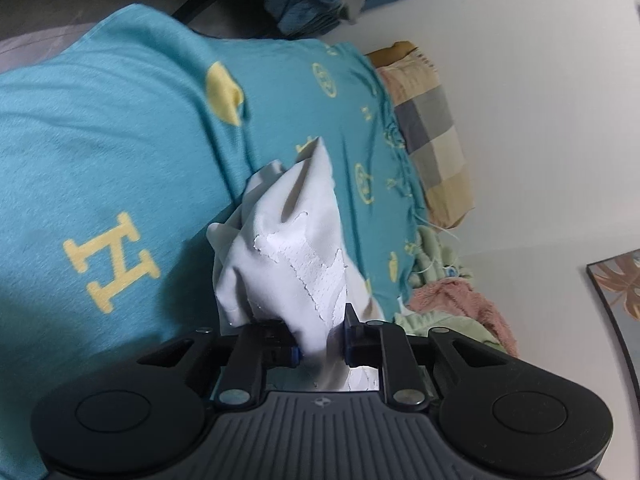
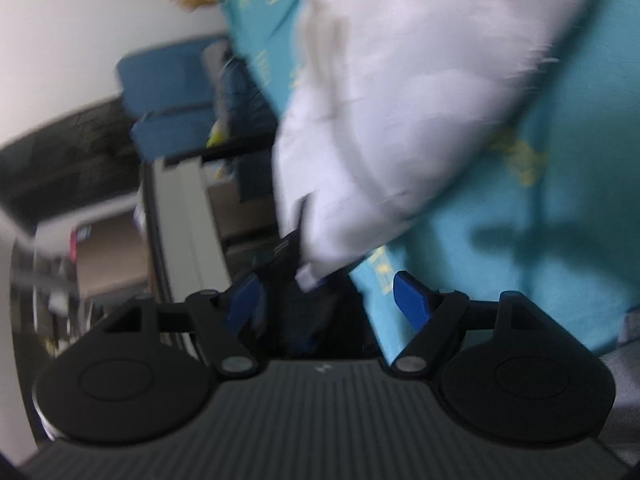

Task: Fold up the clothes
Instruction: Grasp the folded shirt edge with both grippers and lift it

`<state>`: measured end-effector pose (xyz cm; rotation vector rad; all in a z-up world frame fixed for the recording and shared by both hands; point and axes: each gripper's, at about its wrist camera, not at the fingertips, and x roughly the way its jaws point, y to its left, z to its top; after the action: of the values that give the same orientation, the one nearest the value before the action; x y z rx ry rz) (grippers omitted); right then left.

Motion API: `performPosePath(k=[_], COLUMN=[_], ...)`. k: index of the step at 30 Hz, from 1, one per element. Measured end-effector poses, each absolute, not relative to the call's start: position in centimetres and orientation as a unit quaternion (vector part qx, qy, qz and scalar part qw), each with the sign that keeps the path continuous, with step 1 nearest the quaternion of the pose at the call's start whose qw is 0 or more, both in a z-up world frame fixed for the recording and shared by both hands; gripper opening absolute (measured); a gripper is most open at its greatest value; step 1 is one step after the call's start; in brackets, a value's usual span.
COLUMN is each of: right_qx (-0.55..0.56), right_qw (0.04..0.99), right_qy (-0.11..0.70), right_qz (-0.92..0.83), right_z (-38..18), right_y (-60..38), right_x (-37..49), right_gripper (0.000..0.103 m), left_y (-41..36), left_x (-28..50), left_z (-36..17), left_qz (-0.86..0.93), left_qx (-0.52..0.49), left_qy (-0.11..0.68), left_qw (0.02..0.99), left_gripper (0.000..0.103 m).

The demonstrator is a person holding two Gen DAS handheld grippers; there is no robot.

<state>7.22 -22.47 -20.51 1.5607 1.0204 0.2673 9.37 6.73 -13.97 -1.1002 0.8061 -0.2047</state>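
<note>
The teal blanket with yellow letters [image 1: 120, 152] fills most of both views; use it as your folding surface. The white garment with a rough-edged white print [image 1: 288, 248] hangs bunched at the left-wrist view's centre, so lift it clear and let it drape. Your left gripper [image 1: 320, 344] is pinched on its lower edge; hold firm. Your right gripper [image 2: 326, 300], at its blurred view's bottom, gapes wide and empty; catch the dangling corner just above.

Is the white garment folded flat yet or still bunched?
Bunched. The white garment rises off the teal blanket in a crumpled peak, one end pinched in the left gripper; the right gripper is open, holding nothing.
</note>
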Motion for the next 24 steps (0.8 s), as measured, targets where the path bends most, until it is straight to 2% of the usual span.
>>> performPosePath(k=[5,13,20,24], right_qx=[0.684,0.647,0.628,0.626], right_qw=[0.615,0.671,0.689,0.689], right_qy=[0.393,0.356,0.355,0.36], right_qz=[0.014,-0.068,-0.069,-0.06], right_z=[-20.8,-20.0,-20.0,-20.1], right_y=[-25.1,-26.7,-27.2,-27.4], right_x=[6.0,6.1,6.6,6.6], right_gripper=[0.076,0.076,0.059,0.058], left_y=[7.0,7.9,8.0,8.0], left_x=[9.0,8.5,8.3,8.1], left_z=[-13.6,-14.0,-14.1,-14.0], left_qz=[-0.098,-0.091,-0.084,-0.079], left_qx=[-0.51,-0.52,-0.52,-0.519], left_qy=[0.367,0.373,0.376,0.375], left_qw=[0.772,0.763,0.763,0.764], left_gripper=[0.018,0.018,0.018,0.018])
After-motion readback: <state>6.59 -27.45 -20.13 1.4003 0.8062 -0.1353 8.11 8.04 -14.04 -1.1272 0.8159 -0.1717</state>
